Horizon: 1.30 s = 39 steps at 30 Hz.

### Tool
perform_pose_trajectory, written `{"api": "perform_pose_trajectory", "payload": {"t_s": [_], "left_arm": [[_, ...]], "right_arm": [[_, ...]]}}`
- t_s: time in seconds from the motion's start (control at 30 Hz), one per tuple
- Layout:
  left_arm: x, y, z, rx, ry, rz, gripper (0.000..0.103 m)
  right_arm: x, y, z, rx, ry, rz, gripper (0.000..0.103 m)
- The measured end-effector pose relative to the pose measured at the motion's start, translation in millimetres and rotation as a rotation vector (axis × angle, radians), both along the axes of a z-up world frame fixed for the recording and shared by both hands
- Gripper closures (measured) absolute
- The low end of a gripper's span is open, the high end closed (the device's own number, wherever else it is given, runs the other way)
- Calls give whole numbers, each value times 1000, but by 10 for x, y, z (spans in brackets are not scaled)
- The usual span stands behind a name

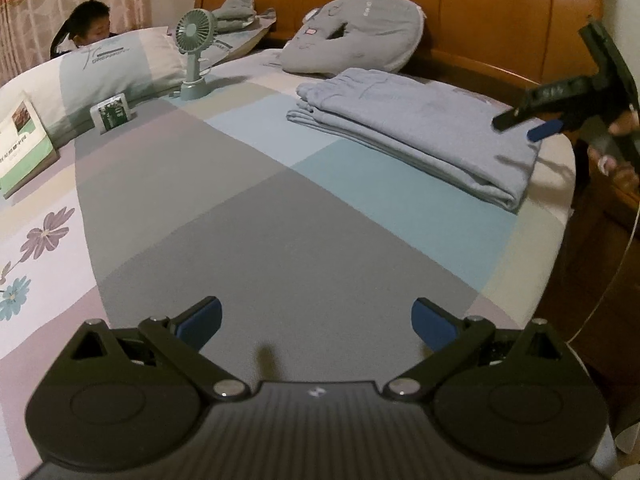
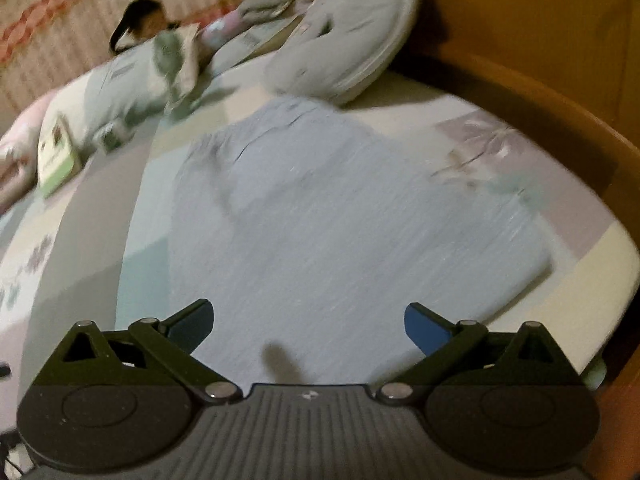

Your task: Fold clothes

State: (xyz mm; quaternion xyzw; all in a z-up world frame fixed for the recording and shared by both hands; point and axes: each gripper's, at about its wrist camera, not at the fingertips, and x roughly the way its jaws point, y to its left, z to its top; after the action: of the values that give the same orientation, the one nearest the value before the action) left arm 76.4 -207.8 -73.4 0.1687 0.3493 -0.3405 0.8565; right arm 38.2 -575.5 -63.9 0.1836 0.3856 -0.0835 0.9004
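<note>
A light blue garment (image 1: 416,132) lies folded flat in a neat stack at the right side of the bed, near the headboard. My left gripper (image 1: 318,326) hovers open over the grey patch of the bedspread, well short of the garment, with nothing between its fingers. In the blurred right wrist view the same folded garment (image 2: 340,220) fills the middle, and my right gripper (image 2: 308,326) stands open just above its near edge, holding nothing. The right gripper (image 1: 524,124) also shows in the left wrist view, held by a hand beyond the garment's right end.
A grey cushion (image 1: 356,34) leans on the wooden headboard (image 1: 500,12). A small green fan (image 1: 195,52), a tissue pack (image 1: 114,114), a book (image 1: 22,144) and a pillow (image 1: 116,64) sit at the left. A person's head (image 1: 92,24) shows behind the pillow. The bed edge (image 1: 560,208) drops off on the right.
</note>
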Motion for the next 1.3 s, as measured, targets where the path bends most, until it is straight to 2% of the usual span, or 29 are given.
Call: {"api": "perform_pose_trajectory", "payload": {"t_s": [0.27, 0.47, 0.6, 0.7, 0.87, 1.07, 1.3], "left_arm": [[-37, 17, -15, 4, 18, 5, 2], [-8, 98, -36, 12, 42, 12, 2], [39, 135, -44, 0, 58, 30, 2], [40, 139, -39, -9, 63, 39, 2], [10, 166, 9, -18, 60, 48, 2], [65, 168, 99, -38, 76, 68, 2], [71, 92, 282, -43, 63, 25, 2]], "right_arm": [[7, 418, 81, 209, -78, 132, 0], [11, 702, -96, 217, -13, 138, 0], [-39, 752, 57, 212, -34, 125, 0], [-19, 790, 150, 170, -47, 99, 0], [29, 900, 0, 149, 75, 32, 0], [-240, 1083, 157, 63, 91, -44, 0], [-580, 1390, 314, -37, 72, -120, 0]]}}
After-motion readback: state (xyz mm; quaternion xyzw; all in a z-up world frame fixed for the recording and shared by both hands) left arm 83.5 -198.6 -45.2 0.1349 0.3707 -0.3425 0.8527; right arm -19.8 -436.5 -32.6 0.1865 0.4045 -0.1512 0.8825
